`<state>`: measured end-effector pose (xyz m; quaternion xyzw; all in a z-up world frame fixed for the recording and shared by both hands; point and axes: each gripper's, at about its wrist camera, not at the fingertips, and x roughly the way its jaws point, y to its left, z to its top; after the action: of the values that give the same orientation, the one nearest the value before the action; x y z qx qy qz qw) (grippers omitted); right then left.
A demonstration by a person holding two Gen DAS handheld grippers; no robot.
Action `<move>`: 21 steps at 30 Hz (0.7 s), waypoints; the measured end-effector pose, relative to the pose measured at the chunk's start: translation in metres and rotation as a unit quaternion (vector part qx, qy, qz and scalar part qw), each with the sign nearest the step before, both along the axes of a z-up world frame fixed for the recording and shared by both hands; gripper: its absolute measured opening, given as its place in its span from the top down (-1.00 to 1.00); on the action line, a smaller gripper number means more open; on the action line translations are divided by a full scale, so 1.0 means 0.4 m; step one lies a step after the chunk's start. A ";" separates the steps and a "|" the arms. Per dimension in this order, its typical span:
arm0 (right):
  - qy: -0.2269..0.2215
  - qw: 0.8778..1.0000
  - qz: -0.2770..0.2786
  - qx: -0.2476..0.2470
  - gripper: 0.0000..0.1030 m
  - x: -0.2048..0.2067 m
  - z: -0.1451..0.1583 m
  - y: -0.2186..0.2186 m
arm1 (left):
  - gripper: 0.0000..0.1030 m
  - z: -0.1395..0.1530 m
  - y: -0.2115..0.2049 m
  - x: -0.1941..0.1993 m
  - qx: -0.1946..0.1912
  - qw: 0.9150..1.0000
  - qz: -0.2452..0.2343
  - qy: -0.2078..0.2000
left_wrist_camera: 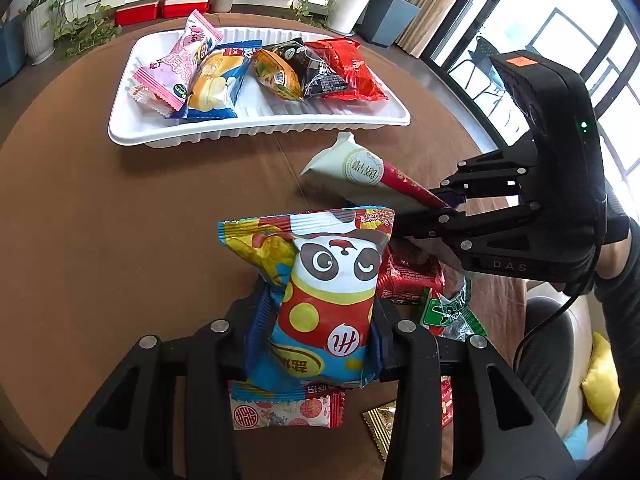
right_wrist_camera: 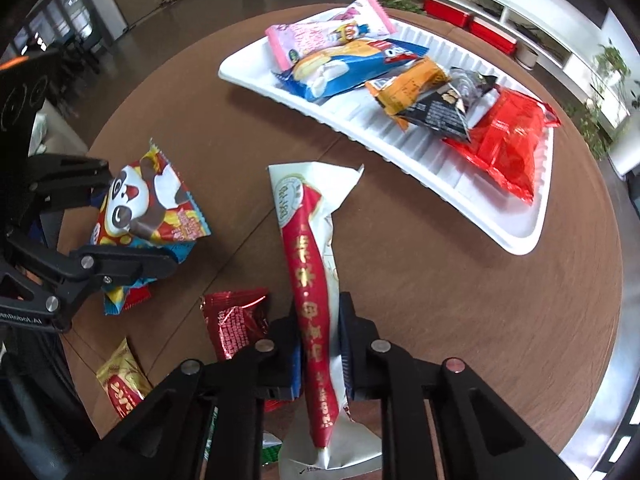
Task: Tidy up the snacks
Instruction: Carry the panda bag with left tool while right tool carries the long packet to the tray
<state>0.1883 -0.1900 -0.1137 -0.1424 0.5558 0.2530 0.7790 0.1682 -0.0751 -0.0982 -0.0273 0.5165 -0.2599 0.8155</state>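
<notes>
My left gripper (left_wrist_camera: 320, 312) is shut on a panda snack bag (left_wrist_camera: 324, 280), held above the brown round table; the bag also shows in the right wrist view (right_wrist_camera: 148, 208). My right gripper (right_wrist_camera: 320, 332) is shut on a long white and red snack packet (right_wrist_camera: 312, 264), lifted over the table; it shows in the left wrist view (left_wrist_camera: 360, 172) to the right of the panda bag. A white ribbed tray (left_wrist_camera: 256, 120) at the far side holds several snack bags: pink, blue, orange, black and red (right_wrist_camera: 504, 148).
Loose snacks lie on the table near me: a dark red foil packet (right_wrist_camera: 236, 320), a gold and red packet (right_wrist_camera: 120, 384), a green packet (left_wrist_camera: 448, 312) and a red-patterned packet (left_wrist_camera: 288, 408). Bare table (right_wrist_camera: 480, 300) lies between grippers and tray. Plants and shelves stand beyond.
</notes>
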 end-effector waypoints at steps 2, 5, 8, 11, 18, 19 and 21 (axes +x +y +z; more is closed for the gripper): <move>-0.005 1.000 -0.018 0.015 0.70 -0.006 0.007 -0.016 | 0.27 0.003 0.002 -0.004 -0.002 1.000 0.001 -0.002; -0.012 0.999 -0.034 0.038 0.70 -0.009 0.024 -0.053 | 0.27 0.011 0.004 -0.006 -0.007 1.000 0.002 -0.005; -0.015 0.995 -0.058 0.074 0.70 -0.016 0.041 -0.098 | 0.27 0.018 0.007 -0.006 -0.011 1.000 0.004 -0.008; -0.022 0.991 -0.082 0.104 0.70 -0.027 0.059 -0.151 | 0.27 0.024 0.011 -0.006 -0.018 1.000 0.004 -0.009; -0.031 0.975 -0.142 0.168 0.70 -0.057 0.105 -0.242 | 0.27 0.043 0.030 0.001 -0.039 0.999 0.012 -0.010; -0.031 0.973 -0.149 0.176 0.70 -0.059 0.109 -0.259 | 0.27 0.047 0.036 -0.001 -0.040 0.999 0.013 -0.011; -0.035 0.969 -0.162 0.182 0.70 -0.073 0.109 -0.266 | 0.27 0.055 0.047 0.006 -0.046 0.999 0.017 -0.013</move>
<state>0.1589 -0.2966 -0.0700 0.0847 0.4881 0.2154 0.8416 0.1706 -0.0564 -0.0760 -0.0700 0.4930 -0.2698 0.8242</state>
